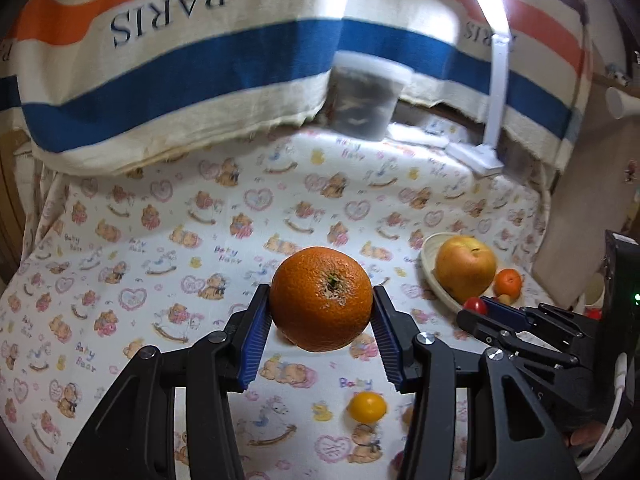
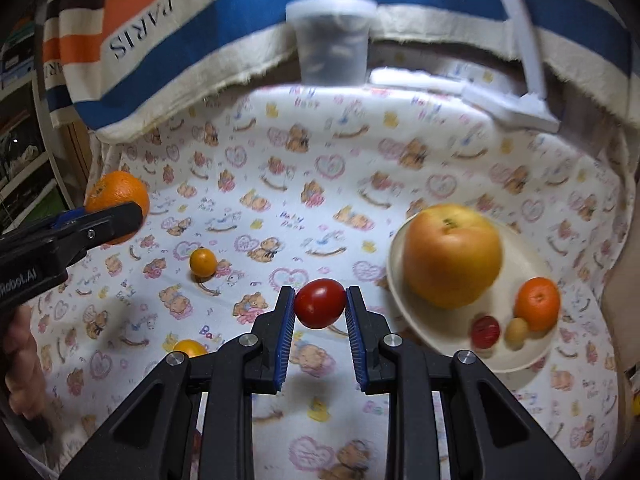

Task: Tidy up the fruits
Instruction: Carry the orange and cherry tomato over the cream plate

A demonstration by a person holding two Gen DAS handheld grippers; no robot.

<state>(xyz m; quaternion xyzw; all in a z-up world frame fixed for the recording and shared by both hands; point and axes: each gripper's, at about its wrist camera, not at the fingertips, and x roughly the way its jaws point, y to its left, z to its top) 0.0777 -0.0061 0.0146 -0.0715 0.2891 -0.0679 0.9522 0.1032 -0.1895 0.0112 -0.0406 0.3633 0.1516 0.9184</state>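
The left gripper (image 1: 321, 312) is clamped on a big orange (image 1: 321, 298) held above the printed cloth (image 1: 160, 240), while the right gripper (image 2: 320, 308) pinches a red cherry tomato (image 2: 320, 303) between its fingertips, just left of the cream plate (image 2: 520, 360) holding an apple (image 2: 452, 254).

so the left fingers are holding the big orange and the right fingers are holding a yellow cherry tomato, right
Not quite. The right gripper holds a red cherry tomato, not a yellow one, as the right wrist view shows. The yellow ones lie on the cloth. The left gripper does hold the big orange.
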